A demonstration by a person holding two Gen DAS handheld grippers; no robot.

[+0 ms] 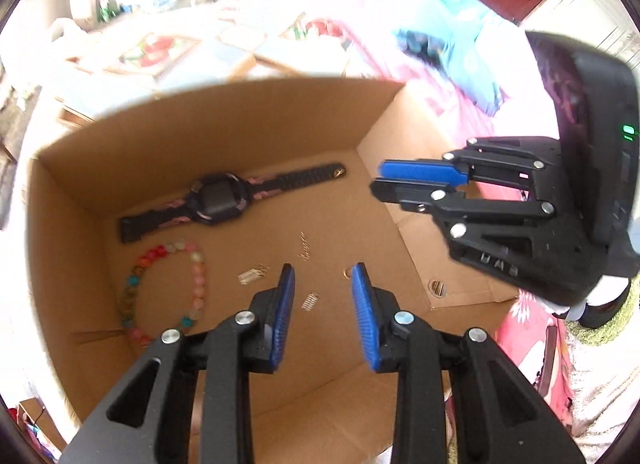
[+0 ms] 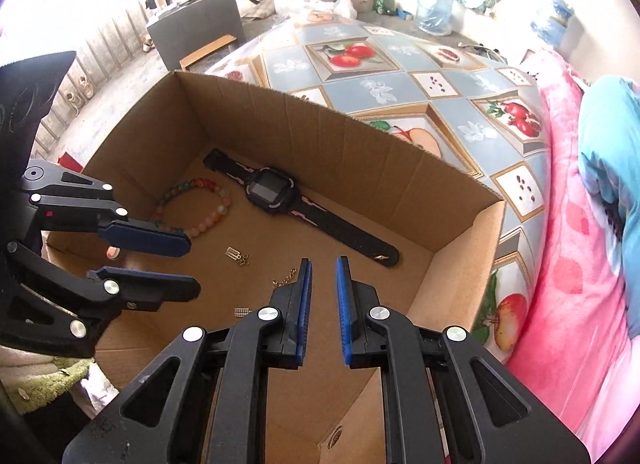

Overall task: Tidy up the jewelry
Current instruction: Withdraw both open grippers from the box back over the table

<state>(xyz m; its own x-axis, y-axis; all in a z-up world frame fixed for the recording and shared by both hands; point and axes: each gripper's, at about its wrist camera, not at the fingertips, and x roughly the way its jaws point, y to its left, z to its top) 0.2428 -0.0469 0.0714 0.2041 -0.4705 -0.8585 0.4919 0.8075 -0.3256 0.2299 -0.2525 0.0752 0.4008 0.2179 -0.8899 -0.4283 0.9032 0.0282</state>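
On a table w/ a fruit-print cloth (image 2: 400, 75) sits an open cardboard box (image 2: 360, 143), pink bedding (image 2: 572, 264) beside it. Over the box hang 2 grippers: left gripper (image 1: 323, 278) w/ jaws apart, nothing btwn the blue pads; right gripper (image 2: 323, 266) w/ a narrower gap, also holding nothing. Both sit above the box floor, not touching any item. Inside, along the far wall, a black-and-pink watch (image 1: 224, 199) lies flat, strap stretched out. Just beside it, near the corner, a beaded bracelet (image 1: 160, 288) of mixed colours lies in a loop. Mid-floor, well apart from each other: a thin gold chain (image 1: 305, 244), 2 small silver charms (image 1: 250, 275) and (image 1: 310, 301), and a gold ring (image 1: 346, 273) right by the left gripper's fingertip.
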